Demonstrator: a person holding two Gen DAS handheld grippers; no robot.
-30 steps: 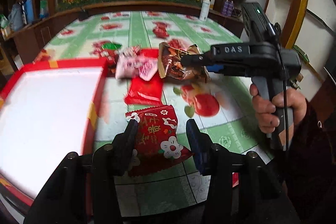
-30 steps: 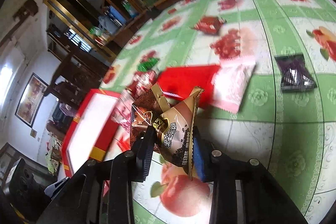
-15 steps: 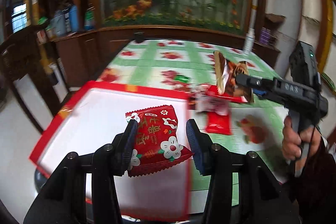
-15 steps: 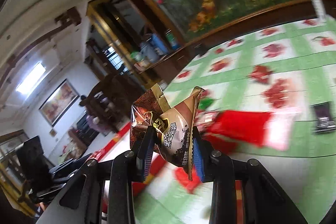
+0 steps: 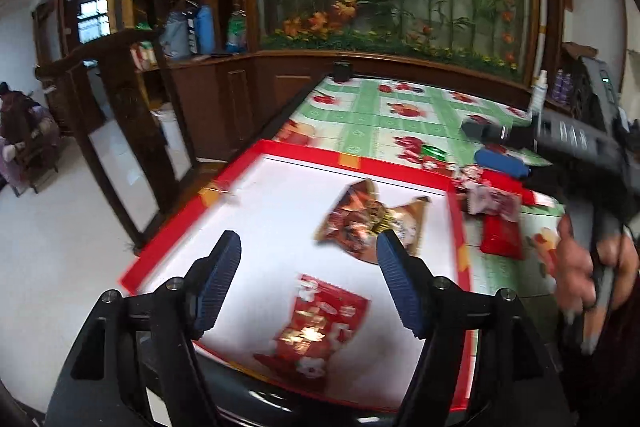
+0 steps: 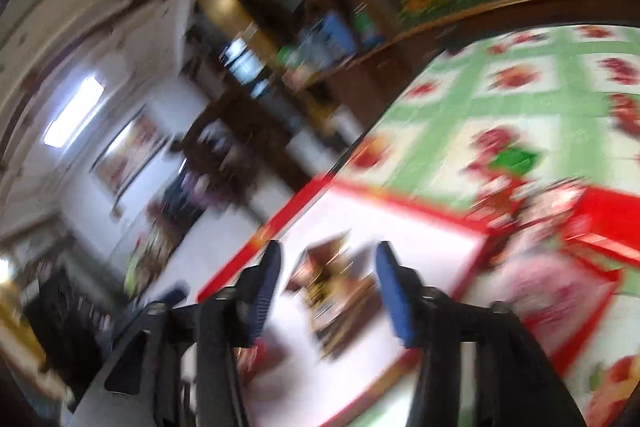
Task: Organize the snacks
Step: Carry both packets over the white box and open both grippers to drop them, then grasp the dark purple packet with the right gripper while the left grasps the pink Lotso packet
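Observation:
A shallow white tray with a red rim (image 5: 352, 157) sits on the table's left part. A red snack packet with white flowers (image 5: 320, 323) lies loose in it, below my left gripper (image 5: 308, 267), whose jaws are opening and hold nothing. A brown and gold snack bag (image 5: 372, 221) lies further in on the tray floor. My right gripper (image 5: 496, 147) hovers at the tray's right rim. In the blurred right wrist view the brown bag (image 6: 332, 291) shows between the opening right gripper's (image 6: 328, 283) fingers, and the pads stand apart from it.
More snacks lie in a heap on the green and red tablecloth (image 5: 372, 115) right of the tray: a pink packet (image 5: 494, 201), a red packet (image 5: 502, 237), a green wrapper (image 5: 434, 151). A hand (image 5: 580, 267) holds the right gripper. Wooden cabinets stand behind and left.
Both grippers swung left over the tray and opened. The red flowered packet dropped from the left gripper onto the tray; the brown bag left the right gripper and lies in the tray.

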